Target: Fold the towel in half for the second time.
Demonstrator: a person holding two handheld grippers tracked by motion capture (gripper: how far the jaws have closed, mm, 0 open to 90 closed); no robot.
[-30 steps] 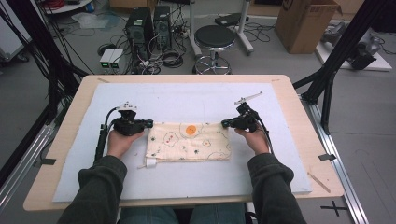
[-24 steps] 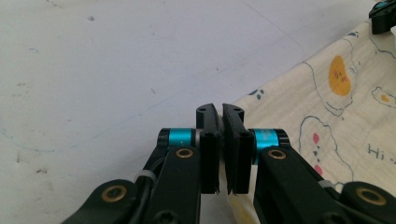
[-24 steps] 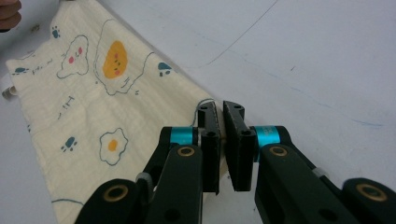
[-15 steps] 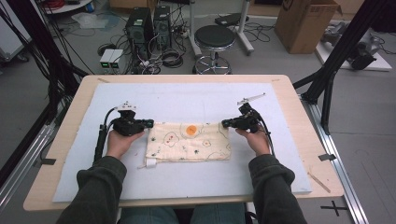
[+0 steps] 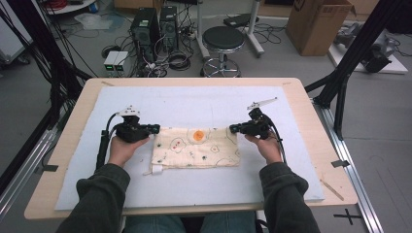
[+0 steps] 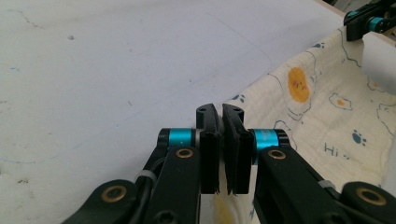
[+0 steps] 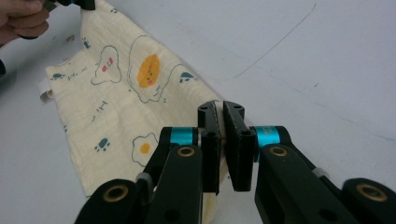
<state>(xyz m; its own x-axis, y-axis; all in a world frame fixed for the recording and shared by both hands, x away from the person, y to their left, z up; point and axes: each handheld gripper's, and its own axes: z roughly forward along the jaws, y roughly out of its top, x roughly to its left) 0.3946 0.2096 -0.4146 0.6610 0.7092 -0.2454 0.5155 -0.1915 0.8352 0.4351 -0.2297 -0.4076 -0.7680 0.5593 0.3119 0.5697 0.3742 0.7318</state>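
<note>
Both grippers are pinching the cloth at its far corners: the left gripper [image 5: 154, 129] is clamping its jaws on the far left corner, and the right gripper [image 5: 233, 128] is doing the same on the far right corner, each with only a thin fold of fabric showing between nearly closed black jaws. Seen along the left gripper [image 6: 222, 116], the cloth edge is running straight into the narrow gap, and the right gripper [image 7: 219, 113] is gripping its corner the same way, with the fabric rising slightly off the surface toward the pinch. Judging from this, the grasping step looks done, and what seems to be left is the actual handling, most likely lifting the far edge and folding it toward the near edge, or spreading it flatter. The cloth [image 5: 197, 148] is lying almost flat in the middle of the tabletop [image 5: 301, 92], on a pale blue-white mat [image 5: 194, 107], between the person's two hands. It is looking like a soft, cream-coloured gauze rectangle printed with fried eggs, small paw prints and lettering, with an orange yolk near the far edge. A small white label [image 5: 157, 169] is sticking out at its near left corner. Light wrinkles are showing, but no fold is made yet.
</note>
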